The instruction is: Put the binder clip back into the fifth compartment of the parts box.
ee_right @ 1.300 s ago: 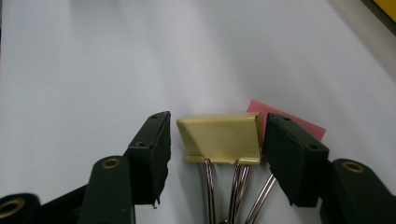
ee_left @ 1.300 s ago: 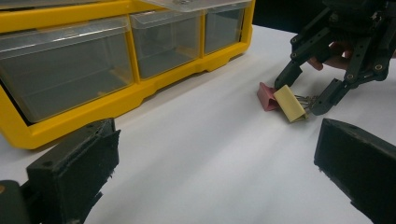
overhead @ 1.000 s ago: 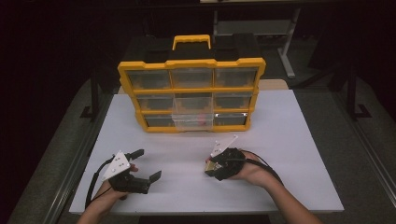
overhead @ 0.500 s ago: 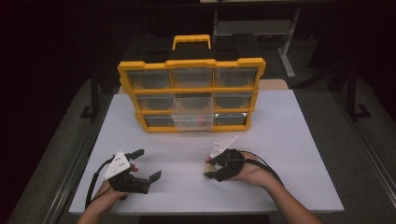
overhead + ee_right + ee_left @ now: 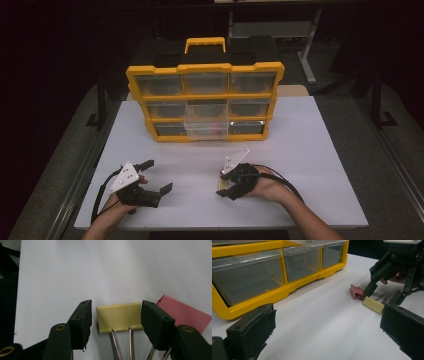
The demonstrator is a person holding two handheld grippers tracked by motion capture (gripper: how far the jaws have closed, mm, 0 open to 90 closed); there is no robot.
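A yellow binder clip (image 5: 118, 315) lies flat on the white table (image 5: 310, 150), its wire handles pointing back toward my right gripper (image 5: 116, 304). Its jaws stand on either side of the clip and have just been opening. A narrow gap shows at the left pad (image 5: 83, 317), so the clip is between them but not pinched. A pink binder clip (image 5: 185, 313) lies just beside the right pad. In the left gripper view both clips, yellow (image 5: 373, 304) and pink (image 5: 355, 291), sit under the right gripper (image 5: 381, 296). My left gripper (image 5: 159, 175) rests open and empty at the front left.
A yellow organizer (image 5: 205, 102) with clear drawers stands upright at the back of the table, black handle on top. Its middle lower drawer (image 5: 206, 122) is pulled out. The table's front edge runs just below both hands.
The right gripper has shifted only slightly over the clips. The left gripper has stayed where it was.
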